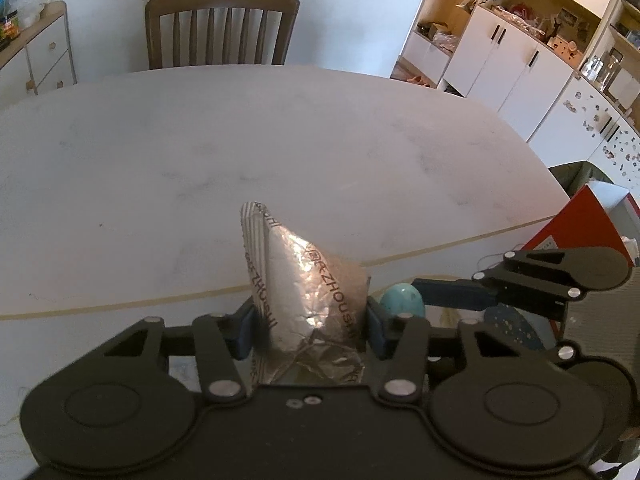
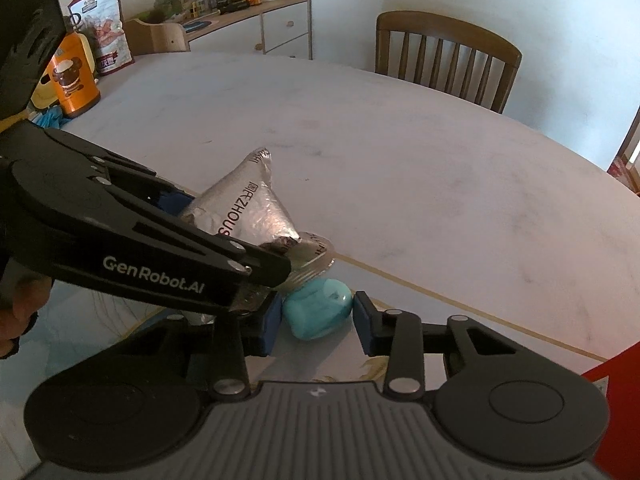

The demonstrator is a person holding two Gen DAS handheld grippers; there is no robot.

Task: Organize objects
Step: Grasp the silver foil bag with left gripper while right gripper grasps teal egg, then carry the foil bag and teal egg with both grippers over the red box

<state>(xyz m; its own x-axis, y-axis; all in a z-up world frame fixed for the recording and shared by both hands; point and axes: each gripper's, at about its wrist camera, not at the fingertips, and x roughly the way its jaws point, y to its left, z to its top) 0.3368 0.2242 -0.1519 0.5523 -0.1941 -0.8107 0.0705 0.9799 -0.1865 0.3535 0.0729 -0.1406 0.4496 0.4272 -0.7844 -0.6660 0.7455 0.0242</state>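
Note:
My left gripper (image 1: 310,320) is shut on a crinkled silver foil pouch (image 1: 304,280) with dark lettering, whose sealed tip points up over the near edge of the white table (image 1: 240,152). In the right wrist view the pouch (image 2: 248,204) sticks out of the left gripper (image 2: 192,216), which crosses from the left. Just below it, a smooth turquoise egg-shaped object (image 2: 318,312) sits between the blue pads (image 2: 366,328) of my right gripper (image 2: 318,322), which is shut on it. The same turquoise object (image 1: 402,300) shows beside the pouch in the left wrist view.
A wooden chair (image 1: 222,24) stands at the table's far side. An orange canister (image 2: 74,76) and a snack bag (image 2: 108,24) stand at the table's left end, before a cluttered sideboard (image 2: 248,12). A red box (image 1: 576,224) sits at the right. White cabinets (image 1: 520,52) line the right wall.

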